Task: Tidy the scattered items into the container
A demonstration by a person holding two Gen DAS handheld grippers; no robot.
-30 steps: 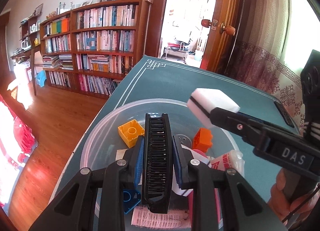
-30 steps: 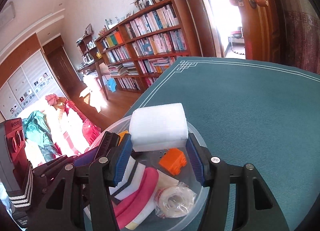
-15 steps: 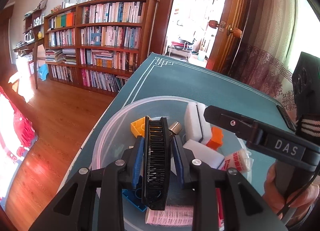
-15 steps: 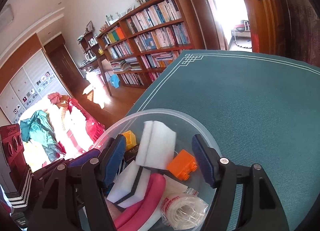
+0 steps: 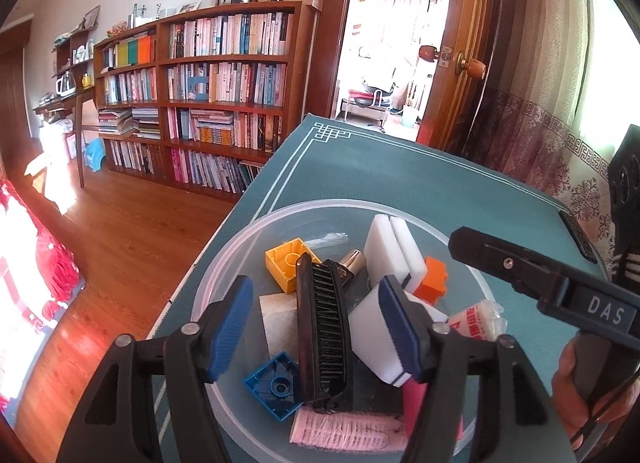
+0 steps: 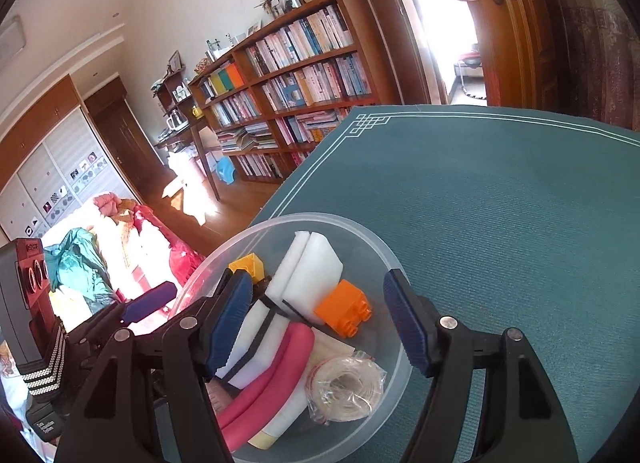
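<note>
A clear plastic bowl [image 5: 240, 255] [image 6: 384, 259] sits on the teal table near its left edge. Inside lie a black comb [image 5: 326, 335], a yellow brick [image 5: 286, 263], a blue brick [image 5: 274, 387], an orange brick [image 5: 432, 281] [image 6: 346, 309], white sponges [image 5: 394, 253] [image 6: 312, 267], a pink roller [image 6: 264, 383] and a bagged string roll [image 6: 346, 385]. My left gripper [image 5: 320, 331] hangs open over the bowl, its pads either side of the comb without touching it. My right gripper [image 6: 320, 323] is open above the bowl, empty.
The teal table cloth [image 6: 500, 203] stretches far and right of the bowl. The table's left edge [image 5: 224, 219] drops to a wooden floor. A bookcase [image 5: 208, 95] and an open door [image 5: 452, 43] stand beyond. A hand [image 5: 580, 387] holds the right gripper's handle.
The left gripper opened and let the black comb drop into the bowl. The right gripper released the white sponge into the bowl a half second earlier and stays open.
</note>
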